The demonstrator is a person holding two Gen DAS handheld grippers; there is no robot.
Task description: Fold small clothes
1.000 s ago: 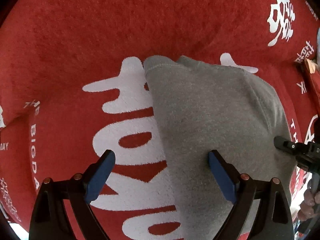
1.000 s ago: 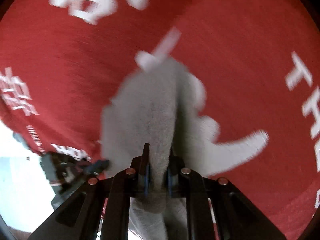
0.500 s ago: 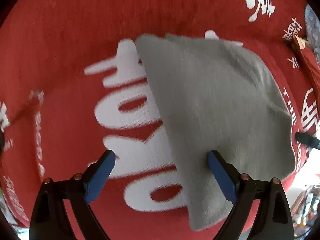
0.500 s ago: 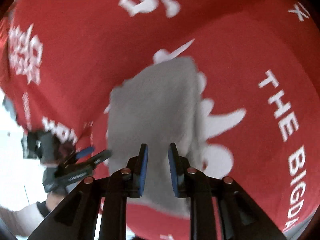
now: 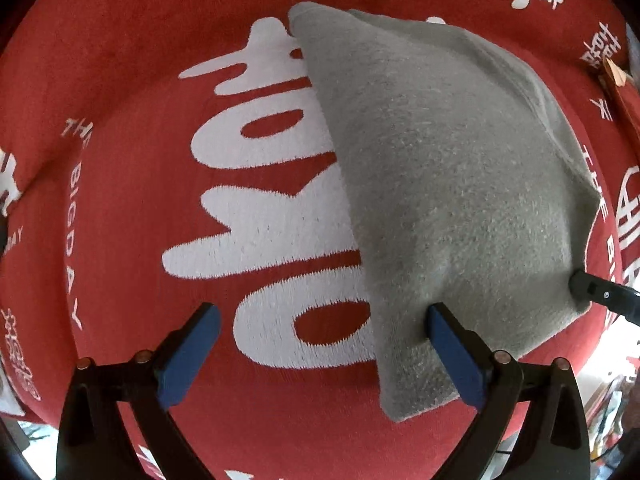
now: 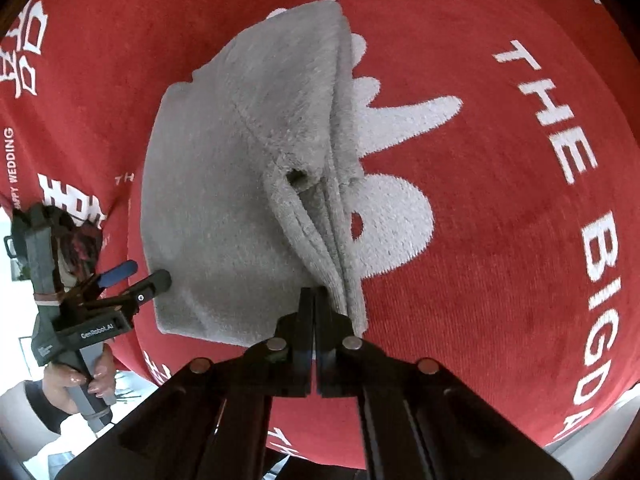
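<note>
While its jaws are pressing together at the near folded edge, the right gripper (image 6: pixel 315 294) is meeting the gray garment (image 6: pixel 240 168), lying folded on the red blanket (image 6: pixel 500 220); the left gripper (image 5: pixel 320 322) is hovering spread, 1 finger (image 5: pixel 454 346) touching the cloth.

A red cloth (image 5: pixel 132 184) with woven white lettering is covering the surface and filling most of both views. Large white characters (image 5: pixel 260 208) are lying across its middle, and smaller English words are running along a curved band, reading "THE BIGDAY" (image 6: pixel 580 216) in the right wrist view. Further white characters (image 6: pixel 24 48) and the words "HAPPY WEDDING" (image 6: pixel 12 164) are showing near the cloth's edge. A wooden item (image 5: pixel 618 80) is lying at the far right edge of the left wrist view, too cropped to identify.
</note>
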